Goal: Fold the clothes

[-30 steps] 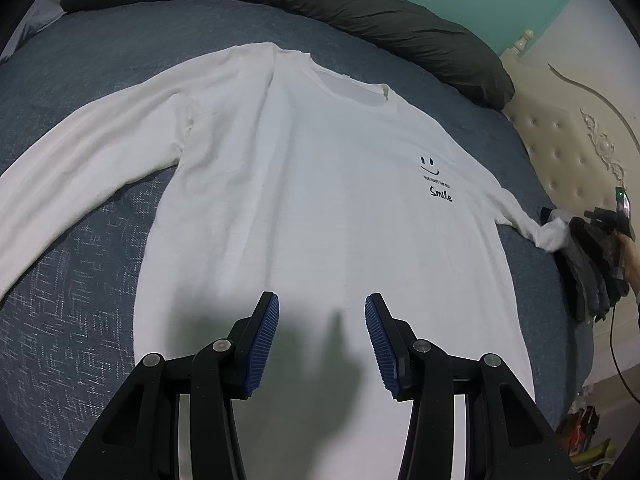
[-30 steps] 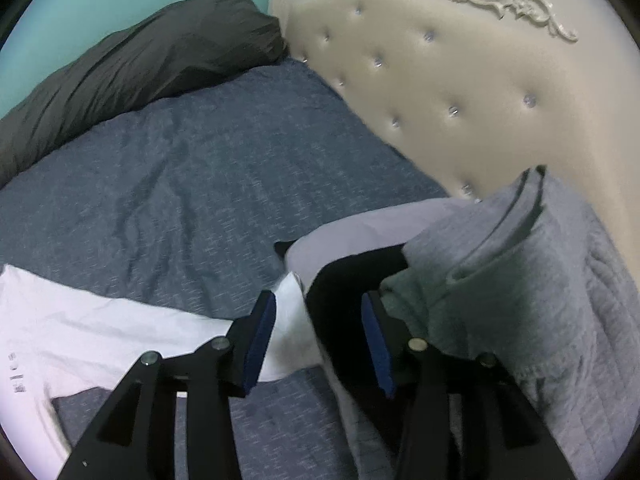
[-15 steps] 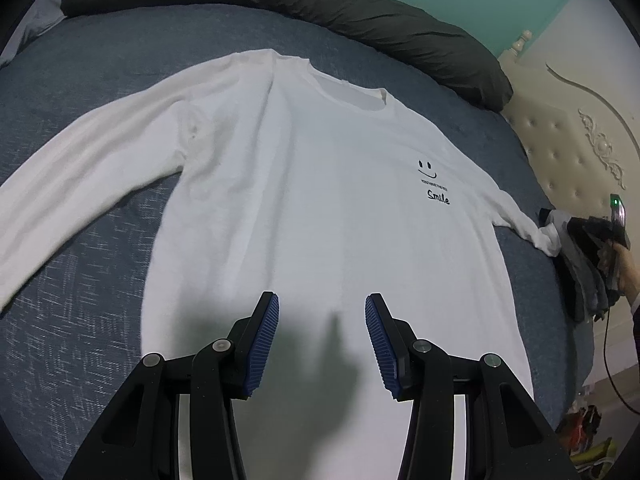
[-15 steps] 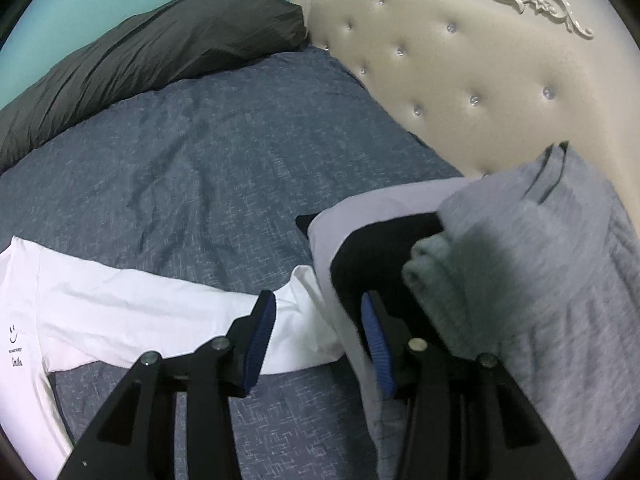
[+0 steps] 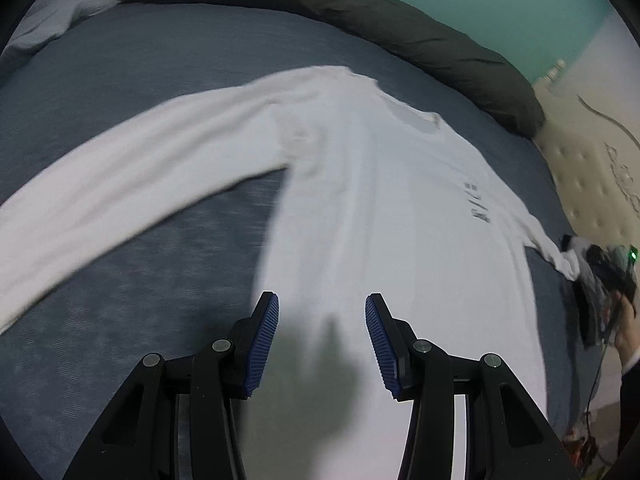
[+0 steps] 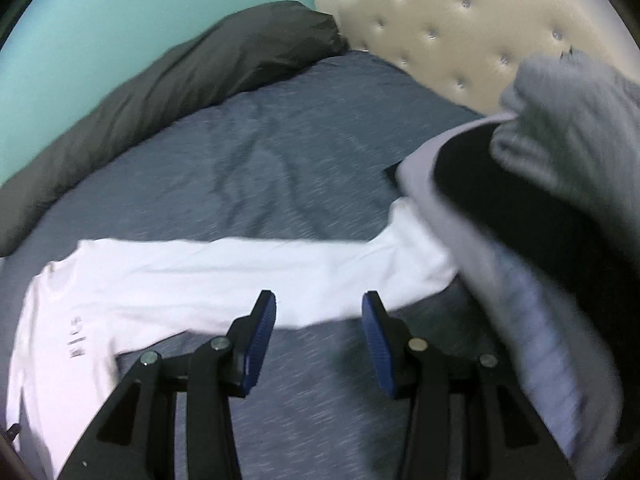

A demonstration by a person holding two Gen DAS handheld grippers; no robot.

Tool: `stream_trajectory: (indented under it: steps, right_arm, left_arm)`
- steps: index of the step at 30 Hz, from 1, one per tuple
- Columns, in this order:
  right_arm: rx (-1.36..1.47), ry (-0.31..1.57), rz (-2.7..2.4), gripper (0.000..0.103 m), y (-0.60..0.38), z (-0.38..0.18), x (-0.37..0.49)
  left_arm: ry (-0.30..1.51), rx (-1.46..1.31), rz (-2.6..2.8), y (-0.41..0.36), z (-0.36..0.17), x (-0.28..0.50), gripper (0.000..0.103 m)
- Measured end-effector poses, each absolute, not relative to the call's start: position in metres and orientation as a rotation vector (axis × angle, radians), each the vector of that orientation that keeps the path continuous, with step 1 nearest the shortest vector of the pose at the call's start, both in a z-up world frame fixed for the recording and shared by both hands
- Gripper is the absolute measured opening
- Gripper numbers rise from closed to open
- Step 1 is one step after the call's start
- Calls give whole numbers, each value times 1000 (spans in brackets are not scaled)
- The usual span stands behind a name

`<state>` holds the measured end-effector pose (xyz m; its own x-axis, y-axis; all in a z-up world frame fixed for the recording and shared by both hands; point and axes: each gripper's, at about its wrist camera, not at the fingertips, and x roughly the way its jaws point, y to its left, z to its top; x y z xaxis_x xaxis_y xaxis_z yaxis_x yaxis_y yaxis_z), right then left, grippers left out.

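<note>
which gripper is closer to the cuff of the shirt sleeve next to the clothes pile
Right. The right gripper hangs just short of that sleeve cuff; the left gripper hovers over the shirt's body, far from it.

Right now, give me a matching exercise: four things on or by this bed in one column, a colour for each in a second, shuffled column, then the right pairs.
Things:
1. long-sleeved shirt
2. bedsheet
3. rolled duvet
4. headboard

Colours:
A. cream, button-tufted
B. white, with a small black print
C. dark charcoal grey
D. speckled blue-grey

Pairs: 1-B, 2-D, 3-C, 4-A
</note>
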<state>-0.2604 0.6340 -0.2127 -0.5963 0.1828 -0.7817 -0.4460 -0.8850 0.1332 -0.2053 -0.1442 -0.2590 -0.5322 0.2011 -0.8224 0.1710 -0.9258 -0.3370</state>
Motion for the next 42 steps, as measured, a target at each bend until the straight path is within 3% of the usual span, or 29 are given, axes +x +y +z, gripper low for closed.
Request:
stream_trajectory:
  steps: [6, 17, 22, 38, 41, 42]
  right_arm:
    - [-1227, 511, 2573, 46, 568, -233, -242]
    - [-1328, 422, 2627, 46, 493, -243, -241]
    - [-1348, 377, 2646, 46, 472, -241, -240]
    - [-1413, 335, 2680, 46, 424, -244, -247]
    - [-1419, 324, 2689, 46, 417, -244, -248]
    - [-1419, 324, 2689, 46, 416, -243, -248]
  left_arm:
    - [-705, -1551, 2774, -219, -261, -175, 50]
    - [-848, -1580, 2972, -361, -265, -142, 54]
    - [-817, -1611, 3052, -407, -273, -139, 54]
    - [-871, -1566, 3138, -470, -293, -111, 54]
    - [-833, -1540, 3137, -469, -293, -109, 50]
    - [-820, -1528, 3134, -469, -293, -109, 37]
